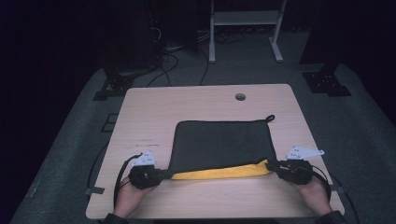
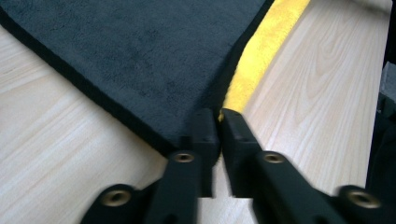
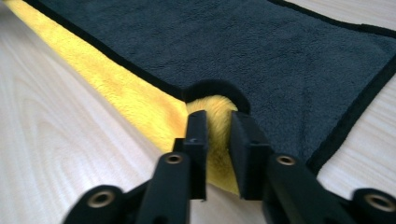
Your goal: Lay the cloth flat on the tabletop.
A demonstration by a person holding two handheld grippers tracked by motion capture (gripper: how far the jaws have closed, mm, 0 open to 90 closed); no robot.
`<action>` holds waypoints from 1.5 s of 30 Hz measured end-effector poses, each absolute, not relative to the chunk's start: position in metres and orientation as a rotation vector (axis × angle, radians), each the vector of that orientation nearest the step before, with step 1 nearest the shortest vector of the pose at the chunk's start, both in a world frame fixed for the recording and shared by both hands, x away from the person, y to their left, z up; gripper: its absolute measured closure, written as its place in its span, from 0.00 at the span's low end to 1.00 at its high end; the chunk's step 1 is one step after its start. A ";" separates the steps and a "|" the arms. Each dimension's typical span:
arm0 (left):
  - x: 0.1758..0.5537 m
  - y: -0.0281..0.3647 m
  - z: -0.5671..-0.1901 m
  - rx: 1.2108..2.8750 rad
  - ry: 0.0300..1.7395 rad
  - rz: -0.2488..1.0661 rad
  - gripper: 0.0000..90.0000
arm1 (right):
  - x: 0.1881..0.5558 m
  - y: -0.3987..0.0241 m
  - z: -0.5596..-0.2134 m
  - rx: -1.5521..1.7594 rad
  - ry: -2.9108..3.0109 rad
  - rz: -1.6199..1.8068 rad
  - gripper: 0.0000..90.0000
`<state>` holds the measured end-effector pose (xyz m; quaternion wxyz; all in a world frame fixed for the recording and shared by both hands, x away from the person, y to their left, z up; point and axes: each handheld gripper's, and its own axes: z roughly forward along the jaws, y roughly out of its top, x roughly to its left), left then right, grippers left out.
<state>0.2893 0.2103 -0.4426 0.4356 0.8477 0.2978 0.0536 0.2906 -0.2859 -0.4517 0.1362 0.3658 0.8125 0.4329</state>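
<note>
A light wooden table (image 1: 154, 116) with rounded corners stands on a grey carpeted floor (image 1: 70, 121). Near its far edge, right of the middle, there is a small round hole (image 1: 240, 96) in the top. A dark grey cloth (image 1: 219, 142) lies flat on the table, towards the near side, with a small black loop (image 1: 270, 118) at its far right corner. Along the cloth's near edge a yellow strip (image 1: 219, 172) of its other side shows, resting on the wood. Faint marks sit on the tabletop left of the cloth.
</note>
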 end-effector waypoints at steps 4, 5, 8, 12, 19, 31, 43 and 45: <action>0.285 0.218 -0.432 2.056 0.744 0.172 0.78 | 0.281 -0.294 -0.439 1.052 2.299 1.348 0.74; 0.285 0.219 -0.429 2.041 0.745 0.184 0.75 | 0.279 -0.298 -0.434 1.040 2.273 1.351 0.74; 0.293 0.220 -0.425 2.033 0.756 0.218 0.75 | 0.283 -0.300 -0.434 1.045 2.264 1.339 0.75; 0.316 0.214 -0.429 2.046 0.795 0.242 0.74 | 0.304 -0.302 -0.434 1.082 2.236 1.326 0.75; 0.342 0.192 -0.454 2.170 0.819 0.213 0.69 | 0.342 -0.291 -0.455 1.135 2.311 1.227 0.73; 0.300 0.190 -0.463 2.272 0.760 0.200 0.52 | 0.305 -0.289 -0.465 1.067 2.484 1.198 0.63; 0.281 0.196 -0.464 2.285 0.786 0.223 0.34 | 0.270 -0.304 -0.465 1.051 2.485 1.188 0.46; 0.283 0.197 -0.462 2.261 0.801 0.242 0.31 | 0.275 -0.308 -0.463 1.097 2.433 1.209 0.40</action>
